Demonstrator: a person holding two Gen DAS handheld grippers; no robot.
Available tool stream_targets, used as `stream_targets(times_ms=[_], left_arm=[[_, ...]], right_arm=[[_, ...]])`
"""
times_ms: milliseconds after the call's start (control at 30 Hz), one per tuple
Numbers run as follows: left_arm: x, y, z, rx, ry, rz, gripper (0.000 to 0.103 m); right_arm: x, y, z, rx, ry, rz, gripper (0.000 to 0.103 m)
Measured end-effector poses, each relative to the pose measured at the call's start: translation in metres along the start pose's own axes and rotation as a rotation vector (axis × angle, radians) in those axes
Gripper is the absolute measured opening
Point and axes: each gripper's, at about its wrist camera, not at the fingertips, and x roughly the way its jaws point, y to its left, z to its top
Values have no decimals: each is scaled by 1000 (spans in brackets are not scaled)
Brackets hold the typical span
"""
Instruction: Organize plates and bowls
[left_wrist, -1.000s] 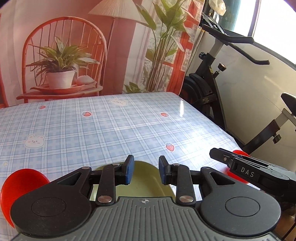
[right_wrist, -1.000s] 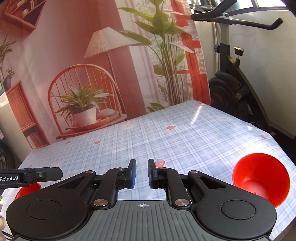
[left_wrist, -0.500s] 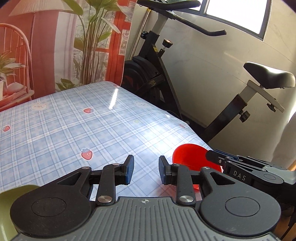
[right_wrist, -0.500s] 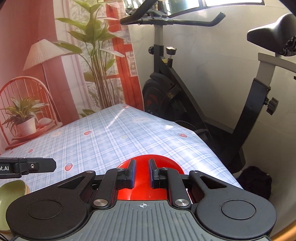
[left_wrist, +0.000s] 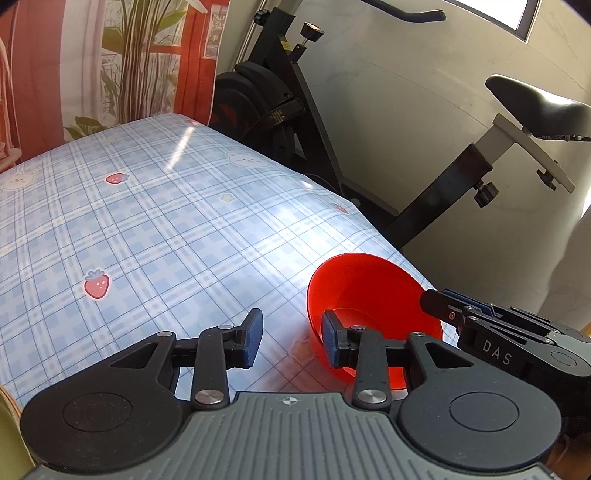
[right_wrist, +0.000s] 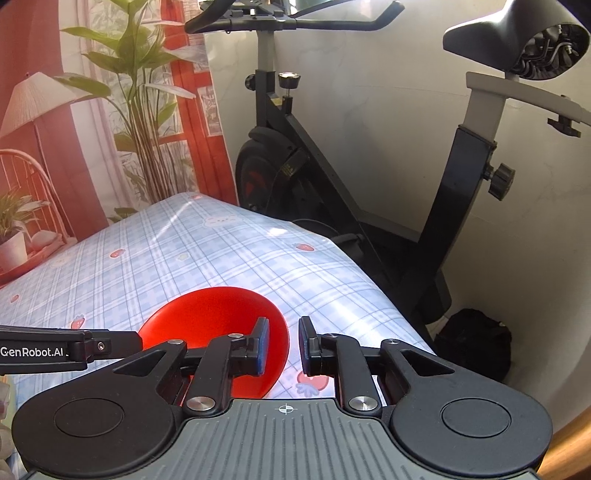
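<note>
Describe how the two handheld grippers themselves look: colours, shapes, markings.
Both match: the left gripper and right gripper have a ribbed grey body, black linkage arms with round black discs, silver rivets and blue pads. Seen side-on, one reads "GenRobot.AI" in white, the other "DAS".

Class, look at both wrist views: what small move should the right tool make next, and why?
Probably ease the right tool, whose jaws are opening, forward so they straddle the rim of the red plastic bowl: the rim lies between its fingers, unpinched.
</note>
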Motion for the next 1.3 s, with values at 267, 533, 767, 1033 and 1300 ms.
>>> stream_targets(times_ms=[267, 533, 767, 1033, 1300], left_arm=[[10, -7, -5, 23, 24, -26, 37], [8, -1, -7, -9, 19, -61, 13], [-12, 4, -15, -31, -5, -42, 11], [-56, 13, -13, -8, -108, 8, 11], [-98, 42, -17, -75, -161, 33, 11]], right_arm=[[6, -2, -4, 25, 28, 13, 13], [7, -4, -5, 39, 45, 39, 7], [0, 8, -3, 24, 46, 72, 5], [-18, 38, 11, -7, 17, 122, 5], [-38, 83, 24, -61, -7, 194, 5]])
